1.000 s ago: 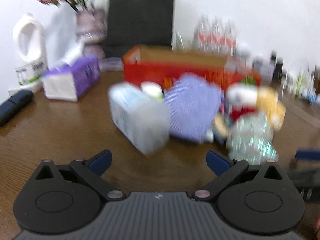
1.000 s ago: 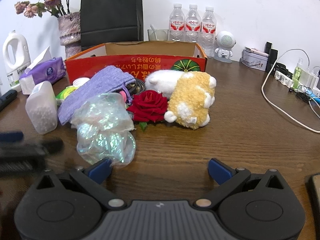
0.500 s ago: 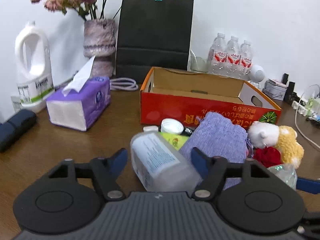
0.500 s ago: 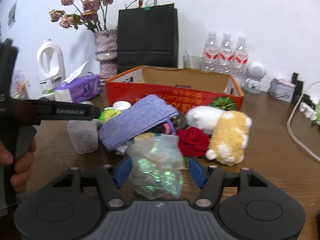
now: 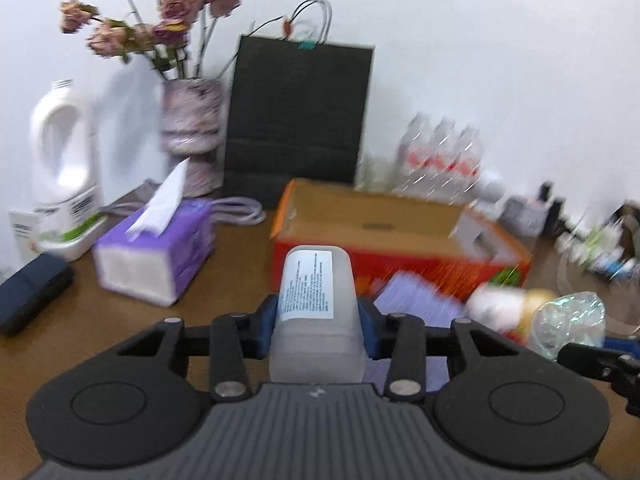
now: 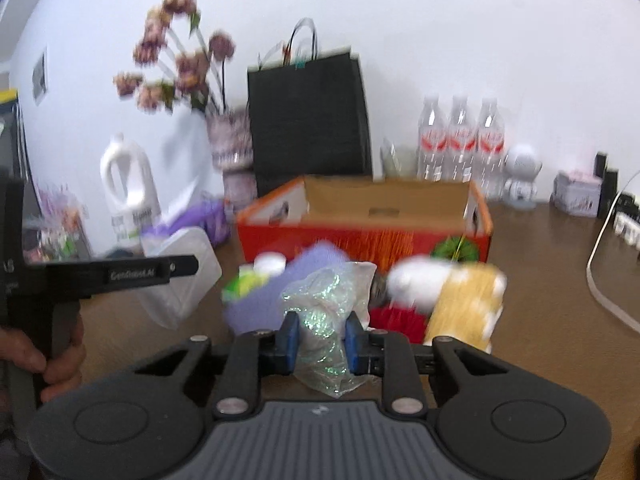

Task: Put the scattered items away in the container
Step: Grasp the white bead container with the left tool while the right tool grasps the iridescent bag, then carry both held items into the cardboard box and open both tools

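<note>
My left gripper (image 5: pixel 316 330) is shut on a translucent plastic bottle (image 5: pixel 316 312) with a white label, held above the table in front of the red cardboard box (image 5: pixel 396 240). My right gripper (image 6: pixel 319 340) is shut on a crumpled iridescent plastic bag (image 6: pixel 326 312), lifted off the pile. The open box (image 6: pixel 364 232) stands behind it. On the table in front of the box lie a purple knitted cloth (image 6: pixel 280 296), a white and yellow plush toy (image 6: pixel 452 292), a red rose (image 6: pixel 396 318) and a white-capped green item (image 6: pixel 256 274). The left gripper with the bottle (image 6: pixel 180 276) shows at the left of the right wrist view.
A purple tissue box (image 5: pixel 156 256), a white detergent jug (image 5: pixel 64 172), a vase of dried flowers (image 5: pixel 192 128) and a black paper bag (image 5: pixel 296 116) stand at the back left. Water bottles (image 6: pixel 460 144), a small white figure (image 6: pixel 520 176) and cables (image 6: pixel 604 264) are at the right.
Both grippers closed on their objects and lifted them: the left on the bottle, the right on the plastic bag. Both views rose and moved toward the box.
</note>
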Motion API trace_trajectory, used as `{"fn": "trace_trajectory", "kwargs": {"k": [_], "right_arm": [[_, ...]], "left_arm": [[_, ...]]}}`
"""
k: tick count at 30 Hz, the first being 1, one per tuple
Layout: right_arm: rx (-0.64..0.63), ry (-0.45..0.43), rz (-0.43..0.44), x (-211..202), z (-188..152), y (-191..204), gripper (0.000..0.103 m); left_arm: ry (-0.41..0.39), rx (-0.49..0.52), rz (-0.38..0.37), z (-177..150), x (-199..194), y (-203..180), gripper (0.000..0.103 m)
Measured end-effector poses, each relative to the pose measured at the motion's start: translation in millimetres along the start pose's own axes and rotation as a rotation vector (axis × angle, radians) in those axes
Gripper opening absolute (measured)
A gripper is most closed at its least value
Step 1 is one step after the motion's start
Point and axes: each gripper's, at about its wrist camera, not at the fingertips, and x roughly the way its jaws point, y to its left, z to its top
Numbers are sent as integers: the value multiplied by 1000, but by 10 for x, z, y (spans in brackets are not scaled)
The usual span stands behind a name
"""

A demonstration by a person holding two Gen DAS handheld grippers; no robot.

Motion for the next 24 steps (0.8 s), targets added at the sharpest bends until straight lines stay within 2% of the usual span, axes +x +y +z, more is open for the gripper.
{"fn": "trace_trajectory", "kwargs": {"k": [2, 5, 7, 9, 12, 15, 18, 20, 22, 24], "right_arm": [[-7, -26, 3, -37, 224, -65, 22], [-55, -66, -11, 75, 690, -227, 22], [-67, -64, -43, 304, 1036, -410, 22], [-48, -9, -58, 690, 1378, -649, 22], [-11, 95, -130, 1451, 1745, -978, 22], [54, 238, -174, 2219, 1862, -1270, 23], [114, 362, -207, 2797, 1818, -1508, 23], [109, 417, -241, 3067, 1754, -1578, 24], [82, 457, -286, 3274, 1697, -1581, 32], [56, 474, -313, 3398, 1685, -1579, 40]], "left_arm": [[-24, 4, -43, 276, 116, -29, 42], [-66, 59, -13, 756, 522, -152, 42], [-41, 71, -33, 1051, 932, -201, 42], [4, 60, -29, 1267, 1406, -254, 42], [114, 42, 30, 1384, 2081, -263, 42], [224, 14, 89, 1364, 2566, -221, 42], [252, 75, 96, 1289, 2776, -249, 43], [261, 134, 102, 1273, 2870, -284, 43], [292, 144, 115, 1251, 2974, -261, 48], [368, 102, 115, 1210, 3095, -209, 51]]}}
